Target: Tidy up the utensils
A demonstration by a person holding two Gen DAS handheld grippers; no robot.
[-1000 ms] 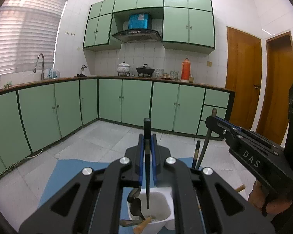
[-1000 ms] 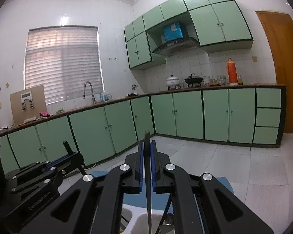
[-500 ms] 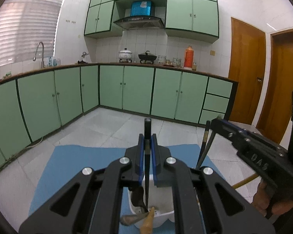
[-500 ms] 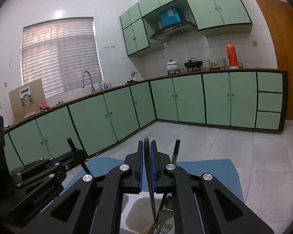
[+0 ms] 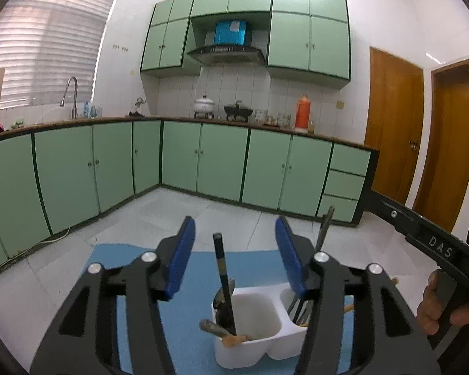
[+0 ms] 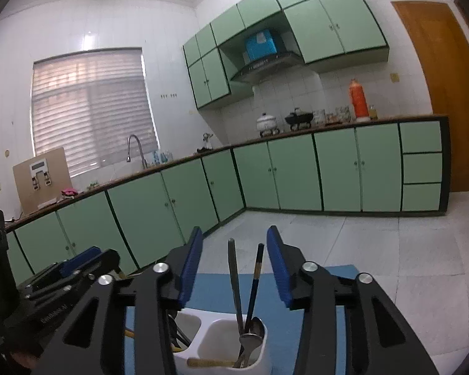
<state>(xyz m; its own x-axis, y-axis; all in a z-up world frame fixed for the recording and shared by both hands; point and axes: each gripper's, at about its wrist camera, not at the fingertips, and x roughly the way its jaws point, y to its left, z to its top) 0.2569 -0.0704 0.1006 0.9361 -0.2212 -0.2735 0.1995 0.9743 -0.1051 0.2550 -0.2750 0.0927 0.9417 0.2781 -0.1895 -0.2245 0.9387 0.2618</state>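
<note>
Both the left gripper [image 5: 234,257] and the right gripper [image 6: 233,268] are held wide open with nothing in them. The utensils [image 6: 234,281] are stood in the white holder [image 5: 250,347] on the blue mat [image 5: 200,268].

Your two wrist cameras hung close above the white holder [image 5: 250,348] [image 6: 259,364] at 6 o'clock — both faced the green cabinets [image 5: 222,162] [image 6: 337,172].

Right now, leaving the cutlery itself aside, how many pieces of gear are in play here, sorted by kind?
Black handheld grippers with blue pads: 2 (left gripper, right gripper, both open)
White two-compartment plastic utensil holder: 1
Blue mat: 1
Total: 4
</note>
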